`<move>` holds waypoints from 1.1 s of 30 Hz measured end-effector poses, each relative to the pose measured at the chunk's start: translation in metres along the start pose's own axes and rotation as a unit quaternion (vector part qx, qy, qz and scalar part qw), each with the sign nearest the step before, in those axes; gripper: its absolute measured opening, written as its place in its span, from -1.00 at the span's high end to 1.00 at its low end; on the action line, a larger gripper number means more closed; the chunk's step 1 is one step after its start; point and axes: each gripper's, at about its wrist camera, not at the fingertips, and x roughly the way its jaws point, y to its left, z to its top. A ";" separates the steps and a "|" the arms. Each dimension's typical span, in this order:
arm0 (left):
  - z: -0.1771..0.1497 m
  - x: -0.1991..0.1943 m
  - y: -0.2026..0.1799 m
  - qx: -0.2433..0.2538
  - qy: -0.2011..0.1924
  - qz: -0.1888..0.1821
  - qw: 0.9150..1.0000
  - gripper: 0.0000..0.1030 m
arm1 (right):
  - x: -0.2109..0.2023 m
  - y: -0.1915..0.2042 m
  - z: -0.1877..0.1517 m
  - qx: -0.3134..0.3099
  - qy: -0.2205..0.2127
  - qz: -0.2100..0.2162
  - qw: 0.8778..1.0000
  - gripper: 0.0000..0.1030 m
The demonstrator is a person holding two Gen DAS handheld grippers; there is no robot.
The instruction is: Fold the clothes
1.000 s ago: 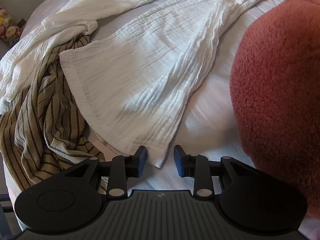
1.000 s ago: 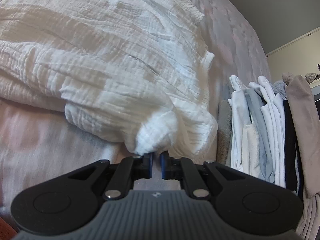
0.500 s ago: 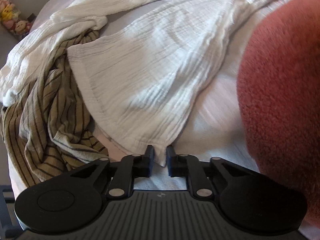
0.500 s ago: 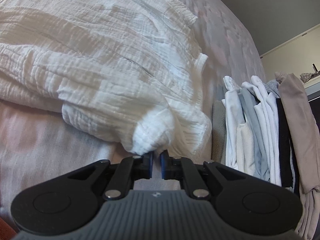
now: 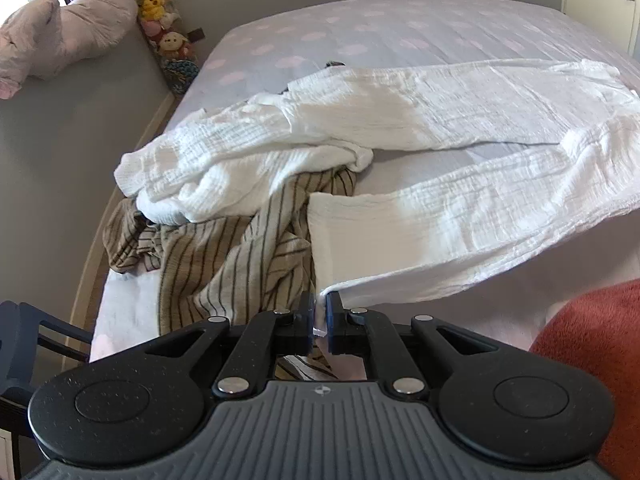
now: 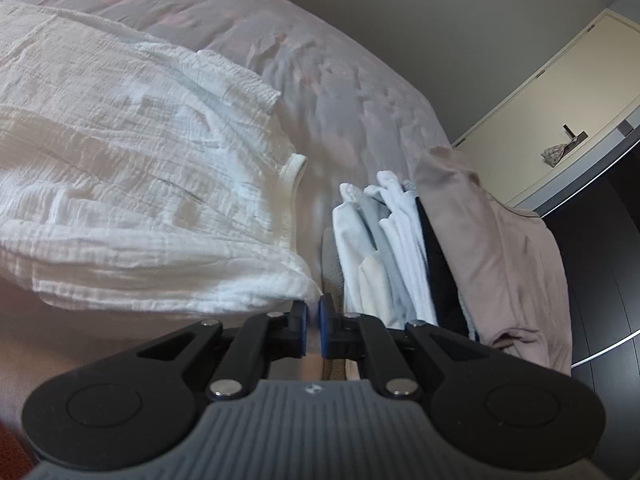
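A white crinkled garment lies stretched across the bed. My left gripper is shut on the corner of its hem and holds that corner lifted off the bed. My right gripper is shut on the other end of the white garment, also raised. A striped tan garment lies crumpled under the white one at the bed's left edge.
A stack of folded clothes stands just right of the right gripper. A rust-red fuzzy cushion sits at the lower right. The dotted bed sheet extends behind. Plush toys and a pink pillow lie by the wall.
My left gripper closed on the hem corner and lifted it up. My right gripper, still shut on the garment, rose too, so the cloth now hangs taut between them.
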 end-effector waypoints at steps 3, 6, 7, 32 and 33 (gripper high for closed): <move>0.006 -0.015 0.004 -0.019 -0.015 0.013 1.000 0.92 | -0.011 -0.008 -0.007 0.009 -0.018 0.001 1.000 0.86; 0.013 -0.028 0.006 -0.036 -0.033 0.023 0.999 0.92 | -0.023 -0.016 -0.013 0.021 -0.037 -0.003 0.999 0.87; 0.015 -0.034 0.007 -0.041 -0.040 0.025 0.998 0.92 | -0.026 -0.019 -0.014 0.026 -0.042 -0.004 0.999 0.87; 0.181 0.031 0.020 -0.038 -0.021 0.105 0.994 0.93 | 0.039 -0.032 0.097 0.017 -0.059 -0.001 0.998 0.87; 0.191 0.040 0.020 -0.037 -0.018 0.108 0.993 0.93 | 0.047 -0.031 0.105 0.015 -0.058 0.000 0.998 0.87</move>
